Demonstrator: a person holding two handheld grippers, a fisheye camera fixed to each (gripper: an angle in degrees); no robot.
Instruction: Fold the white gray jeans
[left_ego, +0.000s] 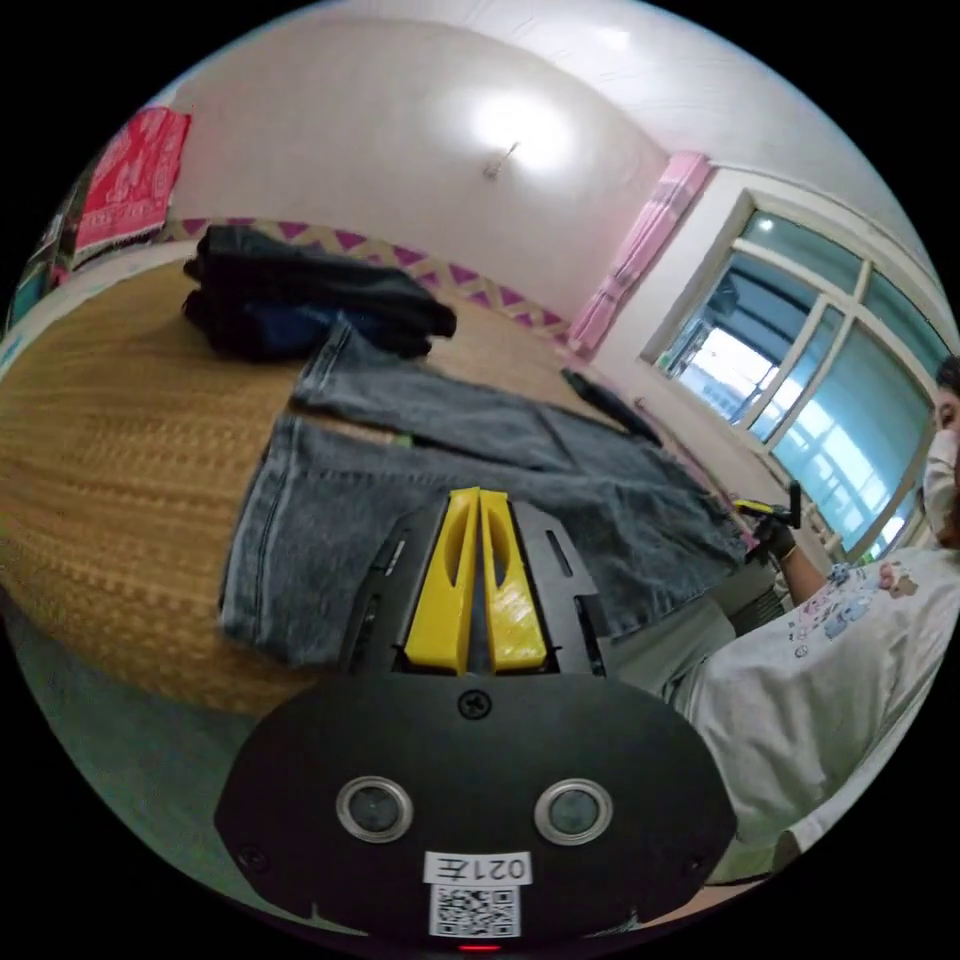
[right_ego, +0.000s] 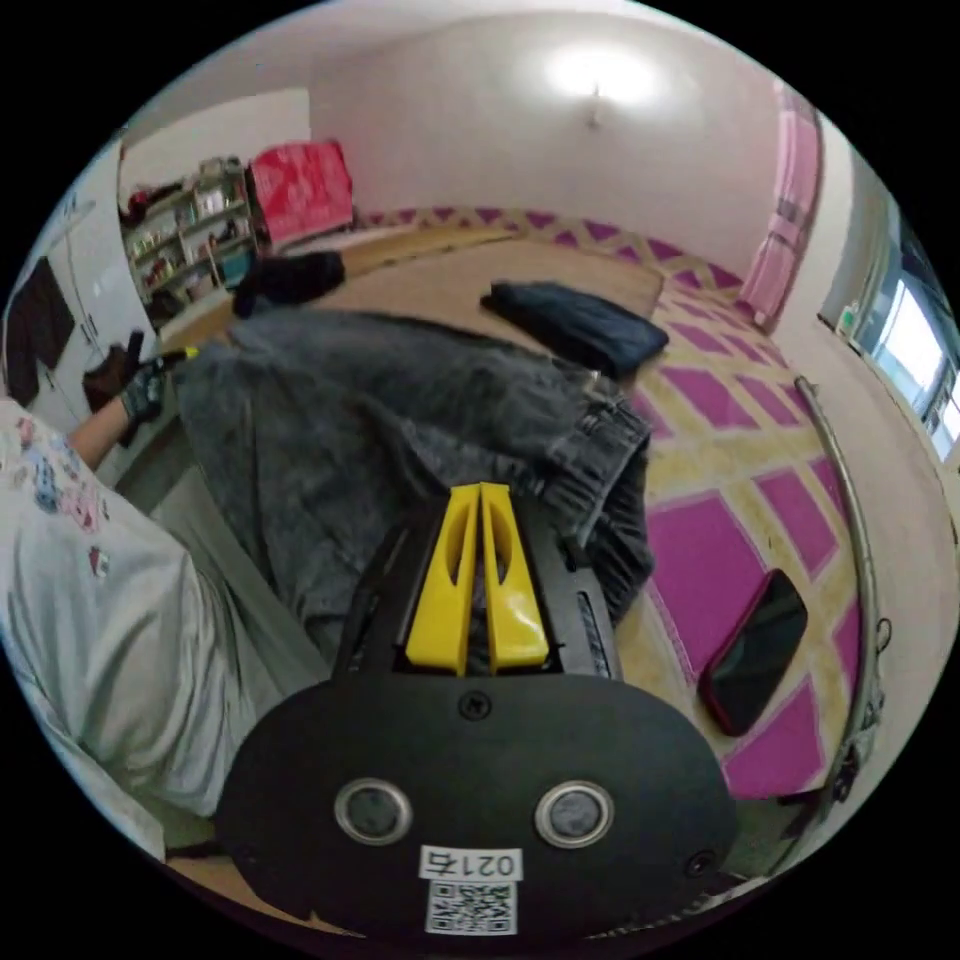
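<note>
One pair of gray jeans (left_ego: 480, 490) is lying spread on a woven straw mat (left_ego: 110, 450), its two legs reaching away toward one stack of dark folded clothes (left_ego: 300, 295) farther back on the mat. In the left gripper view, the left gripper (left_ego: 478, 495) is hovering over the near leg with its two yellow jaws pressed together and nothing between them. In the right gripper view, the right gripper (right_ego: 480, 490) is sitting over the bunched waistband of the jeans (right_ego: 400, 420), its two jaws also closed against each other; whether any denim is caught at the tips I cannot tell. One folded dark garment (right_ego: 580, 325) is lying just beyond the jeans, and one red phone (right_ego: 755, 650) is resting apart from them on the purple-and-yellow patterned mat (right_ego: 720, 540). A person in a pale printed shirt (left_ego: 830, 680) is standing at the edge, one gloved hand (right_ego: 140, 390) showing near the far end of the jeans.
</note>
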